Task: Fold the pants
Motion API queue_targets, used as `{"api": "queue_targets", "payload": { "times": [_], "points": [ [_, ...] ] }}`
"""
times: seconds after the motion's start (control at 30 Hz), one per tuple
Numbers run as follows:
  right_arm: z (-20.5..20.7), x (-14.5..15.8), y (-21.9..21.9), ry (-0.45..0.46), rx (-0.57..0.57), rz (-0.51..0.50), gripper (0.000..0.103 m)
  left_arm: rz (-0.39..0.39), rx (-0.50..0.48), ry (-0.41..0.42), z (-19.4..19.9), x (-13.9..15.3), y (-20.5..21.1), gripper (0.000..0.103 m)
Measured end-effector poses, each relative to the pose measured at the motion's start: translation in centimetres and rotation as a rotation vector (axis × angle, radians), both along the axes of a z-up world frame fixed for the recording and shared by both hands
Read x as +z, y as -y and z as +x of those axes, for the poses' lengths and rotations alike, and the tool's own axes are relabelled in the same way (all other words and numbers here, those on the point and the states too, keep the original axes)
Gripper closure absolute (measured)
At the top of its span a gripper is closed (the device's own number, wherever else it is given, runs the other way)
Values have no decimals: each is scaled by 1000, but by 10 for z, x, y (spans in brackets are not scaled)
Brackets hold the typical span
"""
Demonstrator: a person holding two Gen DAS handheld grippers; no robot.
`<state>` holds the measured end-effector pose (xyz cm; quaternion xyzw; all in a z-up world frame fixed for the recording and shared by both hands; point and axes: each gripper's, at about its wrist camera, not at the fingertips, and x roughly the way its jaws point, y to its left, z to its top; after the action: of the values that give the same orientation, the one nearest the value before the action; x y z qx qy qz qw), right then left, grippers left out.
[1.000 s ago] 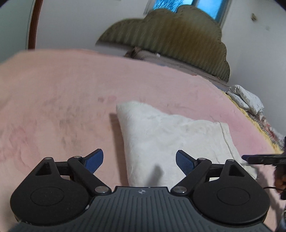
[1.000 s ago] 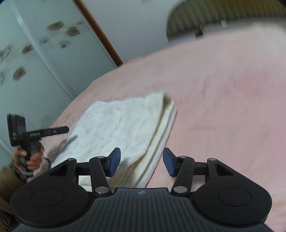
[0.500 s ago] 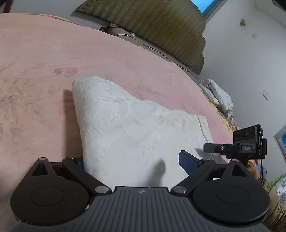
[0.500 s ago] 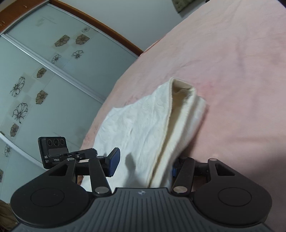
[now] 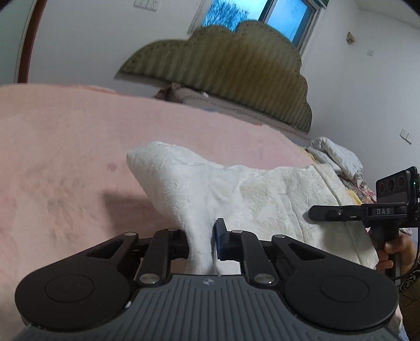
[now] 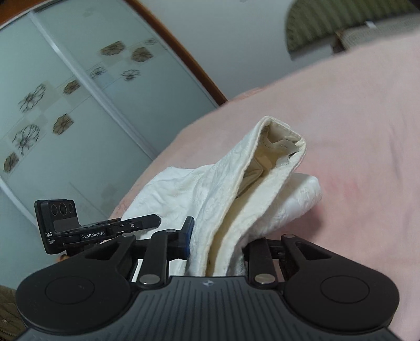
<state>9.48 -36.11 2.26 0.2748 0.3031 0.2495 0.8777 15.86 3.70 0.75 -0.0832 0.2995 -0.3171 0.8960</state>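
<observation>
White textured pants point(image 5: 236, 194) lie folded on a pink bed cover point(image 5: 65, 147). My left gripper point(image 5: 200, 242) is shut on the near edge of the pants and holds it lifted. In the right wrist view the pants point(image 6: 236, 183) show their open waistband with a label inside. My right gripper point(image 6: 216, 244) is shut on the thick stacked layers at the waistband end. The right gripper also shows in the left wrist view point(image 5: 341, 212), at the right edge of the pants. The left gripper shows in the right wrist view point(image 6: 126, 225), at the left.
An olive padded headboard point(image 5: 236, 78) and a window point(image 5: 252, 15) are behind the bed. A folded white cloth point(image 5: 338, 157) lies at the bed's right edge. Sliding wardrobe doors with flower prints point(image 6: 65, 105) stand at the left of the bed.
Both grippers were open above the pants a second ago. They came down onto the near edge and shut on the fabric, and that edge is now lifted.
</observation>
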Motion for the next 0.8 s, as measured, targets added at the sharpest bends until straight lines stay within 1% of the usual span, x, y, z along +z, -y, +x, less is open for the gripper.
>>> {"api": "queue_targets", "payload": {
  "times": [0.07,0.13,0.2,0.27,0.4,0.53,0.6,0.67,0.73,0.77,0.8],
  "points": [
    [14,12,-2,34,20,1,80,-4,24,30,8,11,-7,88],
    [35,23,-8,59,34,-14,80,10,47,51,22,21,-12,88],
    [62,30,-16,72,45,-32,80,50,68,81,38,29,-13,88],
    [91,30,-20,63,49,-30,80,106,90,108,58,34,-11,88],
    [148,15,-29,23,32,-35,80,138,142,70,104,28,-18,87],
    [187,-18,-31,-72,-20,-32,80,162,163,-26,138,3,-21,86],
    [196,-33,-30,-134,-59,-54,74,198,177,-39,145,-8,-19,78],
    [195,-44,-23,-169,-84,-56,60,221,193,-41,147,-11,-20,60],
    [183,-48,-16,-170,-103,-42,57,223,230,-43,142,-6,-25,48],
    [174,-46,-11,-167,-119,-40,53,238,268,-34,137,-2,-29,43],
    [164,-43,-6,-162,-140,-59,52,262,308,-15,129,2,-33,42]
  ]
}}
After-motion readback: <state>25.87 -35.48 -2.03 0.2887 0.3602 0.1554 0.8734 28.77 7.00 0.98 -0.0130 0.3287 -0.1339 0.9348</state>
